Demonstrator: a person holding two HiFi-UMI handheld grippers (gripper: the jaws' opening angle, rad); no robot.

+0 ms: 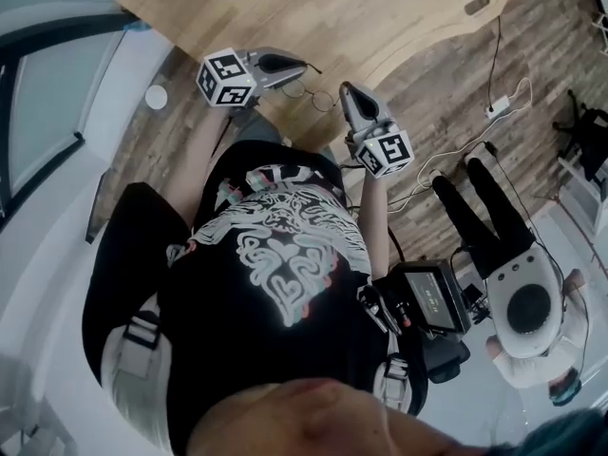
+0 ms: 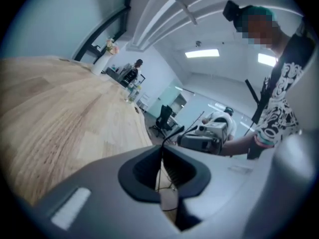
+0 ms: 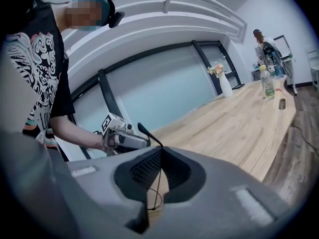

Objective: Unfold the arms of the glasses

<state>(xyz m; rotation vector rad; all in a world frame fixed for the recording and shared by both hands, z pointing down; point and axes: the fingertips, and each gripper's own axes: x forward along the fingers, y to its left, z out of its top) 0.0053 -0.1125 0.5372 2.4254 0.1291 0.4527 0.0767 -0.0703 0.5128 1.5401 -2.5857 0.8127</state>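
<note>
The glasses (image 1: 312, 93) hang in the air just off the table (image 1: 380, 8) edge, my left gripper (image 1: 302, 65) and right gripper (image 1: 348, 90) each clamped on a thin wire arm, so I judge both arms swung out, with only the setting-down left.

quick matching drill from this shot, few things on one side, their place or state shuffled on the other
Things:
1. glasses
2. vase
3. power strip
4. table

Place or state:
a. lies on the floor
b. light wood top
c. holds flowers
d. gripped in the air by the left gripper and the right gripper

Pairs: 1-d, 2-c, 3-a, 4-b
</note>
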